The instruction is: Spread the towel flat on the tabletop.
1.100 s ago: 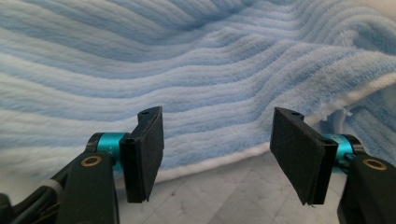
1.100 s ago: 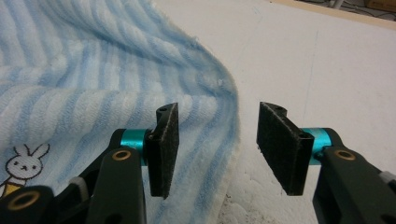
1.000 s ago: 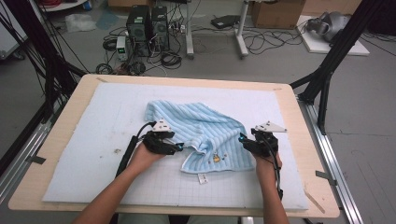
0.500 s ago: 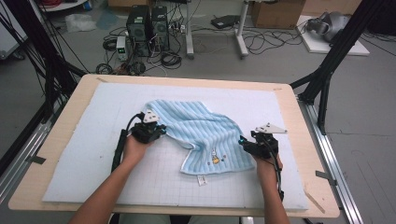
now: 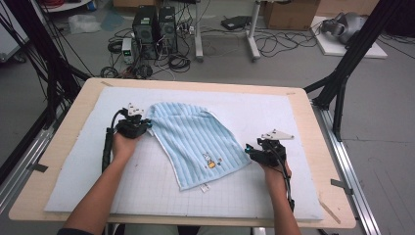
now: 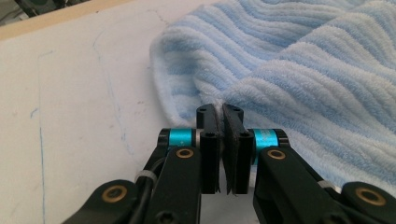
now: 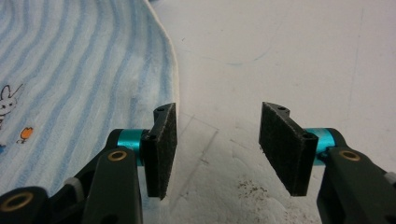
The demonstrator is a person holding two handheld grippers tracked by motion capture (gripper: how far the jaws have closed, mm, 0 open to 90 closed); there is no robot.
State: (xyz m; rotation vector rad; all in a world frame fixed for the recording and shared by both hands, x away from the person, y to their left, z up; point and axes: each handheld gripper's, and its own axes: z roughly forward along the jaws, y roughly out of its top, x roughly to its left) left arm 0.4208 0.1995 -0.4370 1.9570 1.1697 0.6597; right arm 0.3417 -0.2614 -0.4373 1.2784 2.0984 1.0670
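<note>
The left gripper (image 6: 220, 111) is clenched on the far-left corner of the light-blue striped terry towel (image 5: 195, 139), which lies mid-desk on the white padded mat (image 5: 293, 117). The right gripper (image 7: 217, 140), jaws released and empty, rests beside the towel's right edge.

A soft, ribbed blue-and-white terry cloth towel (image 5: 193, 142) lies on a matt white foam mat (image 5: 293, 122) over a pale wooden worktop (image 5: 313, 127), beside a right gripper (image 7: 217, 149) of glossy black plastic with rough, dark, felt-like pads (image 7: 161, 144) and shiny turquoise metal collars.
</note>
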